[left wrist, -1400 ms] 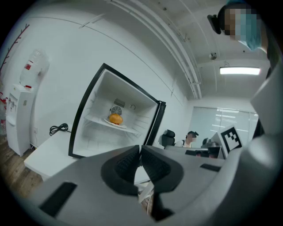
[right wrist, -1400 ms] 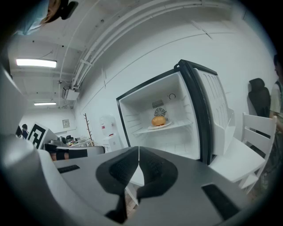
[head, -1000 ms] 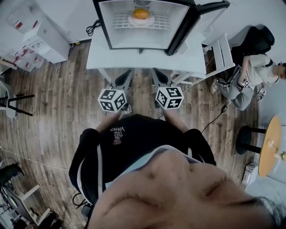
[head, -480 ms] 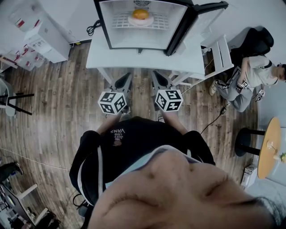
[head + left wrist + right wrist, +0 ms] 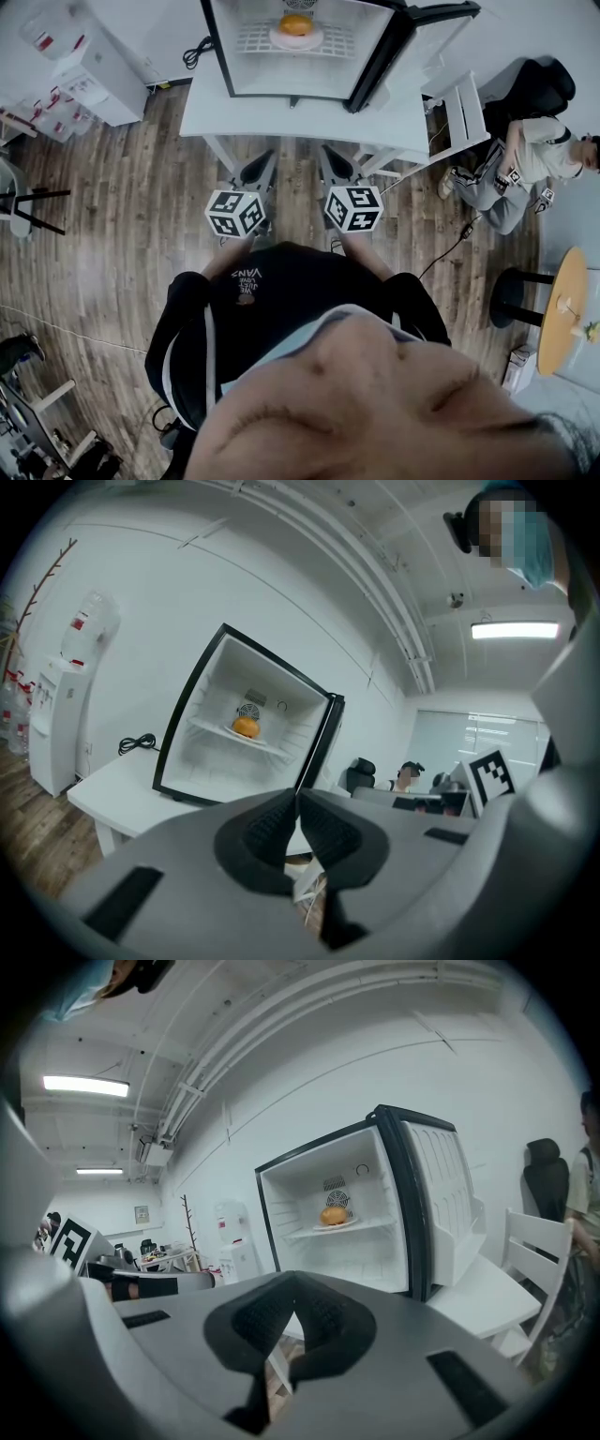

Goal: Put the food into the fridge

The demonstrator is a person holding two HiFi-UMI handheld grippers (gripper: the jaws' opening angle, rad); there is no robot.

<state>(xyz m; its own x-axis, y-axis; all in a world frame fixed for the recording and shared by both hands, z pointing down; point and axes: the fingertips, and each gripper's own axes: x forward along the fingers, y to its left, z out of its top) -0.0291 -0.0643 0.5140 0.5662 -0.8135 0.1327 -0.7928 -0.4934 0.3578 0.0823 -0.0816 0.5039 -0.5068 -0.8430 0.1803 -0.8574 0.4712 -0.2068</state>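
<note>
Finding: the orange food item (image 5: 296,25) sits on a white plate (image 5: 279,40) on the shelf of the open mini fridge (image 5: 281,75), top centre of the head view, so placement reads as done. Your left gripper (image 5: 296,799) and right gripper (image 5: 292,1279) are both clenched on nothing. You hold them short of the white table (image 5: 281,117), well apart from the fridge, which lies straight ahead of both. The door (image 5: 389,47) stands open at upper right. Your right gripper is nearer to it and is likely the one to swing it.
</note>
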